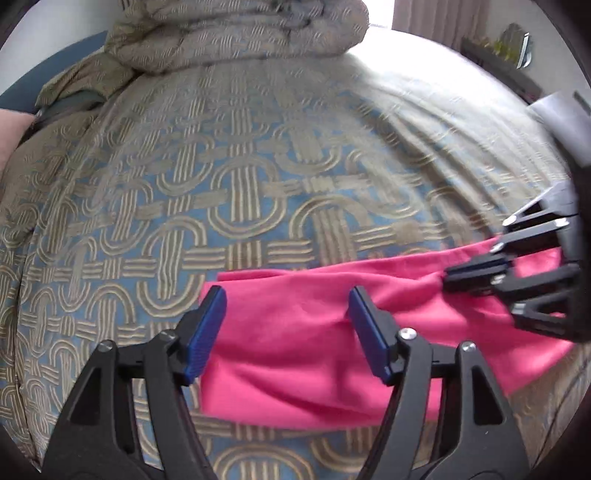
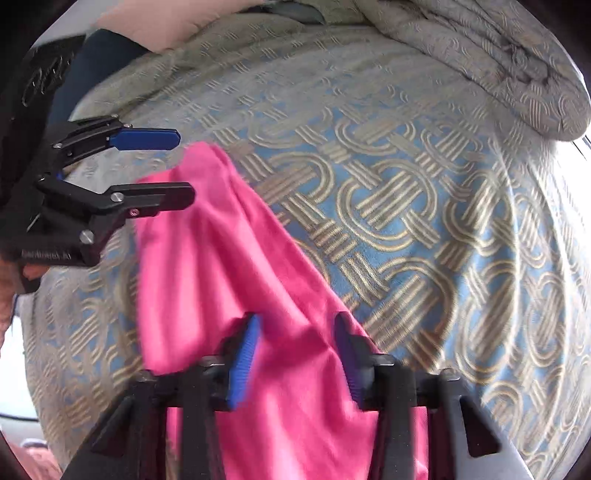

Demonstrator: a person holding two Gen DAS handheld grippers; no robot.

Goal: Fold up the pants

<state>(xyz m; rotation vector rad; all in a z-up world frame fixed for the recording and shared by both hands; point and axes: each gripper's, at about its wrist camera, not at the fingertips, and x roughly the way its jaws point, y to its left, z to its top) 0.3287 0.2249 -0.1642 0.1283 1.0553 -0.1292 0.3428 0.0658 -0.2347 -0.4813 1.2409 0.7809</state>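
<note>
Item 1, pants [image 1: 325, 343]: pink, soft fabric, lying on the bedspread [image 1: 221, 184] as a long folded band. We read it as already doubled lengthwise, w/ loose ridges across the top layer; a further fold end-to-end looks like what's left.

Item 2, left gripper [image 1: 288, 332]: spread wide, nothing between the blue pads [image 1: 207, 332]. We hold it low over the band's left end, one finger just off the cloth edge over the bedspread, the other over the pink. Prob. placed there to straddle the end hem before pinching; whether the tips touch cloth we can't tell.

Item 3, right gripper [image 2: 291, 354]: parted, pads either side of a raised fold of the pants, not seen pressing it. In the left wrist view its fingers appear closer together at the band's right end, so degree of opening is uncertain; blur doesn't help. We judge it sits at the opposite end so both ends lift together.

Item 4, bundled quilt [image 1: 240, 33]: same pattern, heaped at the far side, well apart from the pants.
</note>
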